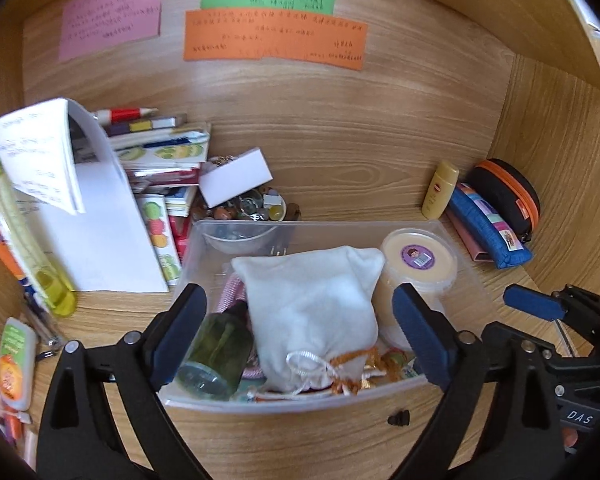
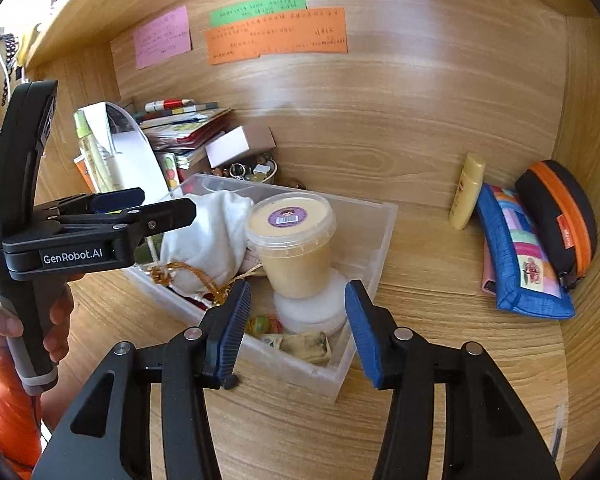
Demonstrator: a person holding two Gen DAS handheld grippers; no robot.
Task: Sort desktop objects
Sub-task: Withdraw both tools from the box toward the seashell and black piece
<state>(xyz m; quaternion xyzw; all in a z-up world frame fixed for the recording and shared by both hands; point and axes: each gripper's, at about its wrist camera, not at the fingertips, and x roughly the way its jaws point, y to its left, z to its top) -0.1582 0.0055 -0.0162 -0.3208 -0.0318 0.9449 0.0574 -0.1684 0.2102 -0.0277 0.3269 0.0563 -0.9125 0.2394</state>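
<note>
A clear plastic bin (image 1: 452, 236) (image 2: 380, 216) sits on the wooden desk. It holds a white drawstring pouch (image 1: 312, 304) (image 2: 208, 236), a lidded tub of yellow paste (image 1: 418, 260) (image 2: 294, 240), a green glass bottle (image 1: 216, 352) and small items. My left gripper (image 1: 300, 336) is open above the bin, its jaws either side of the pouch; it also shows in the right wrist view (image 2: 140, 204). My right gripper (image 2: 296, 328) is open and empty over the bin's near right corner, and its tip shows in the left wrist view (image 1: 532, 304).
A yellow bottle (image 2: 466, 192), a blue patchwork pouch (image 2: 520, 264) and a black case with an orange zip (image 2: 560, 216) lie at the right. Books, papers (image 1: 96, 224), a white box (image 1: 236, 178), a bowl of trinkets (image 1: 256, 204) and bottles crowd the left. Coloured notes (image 1: 272, 40) hang on the back wall.
</note>
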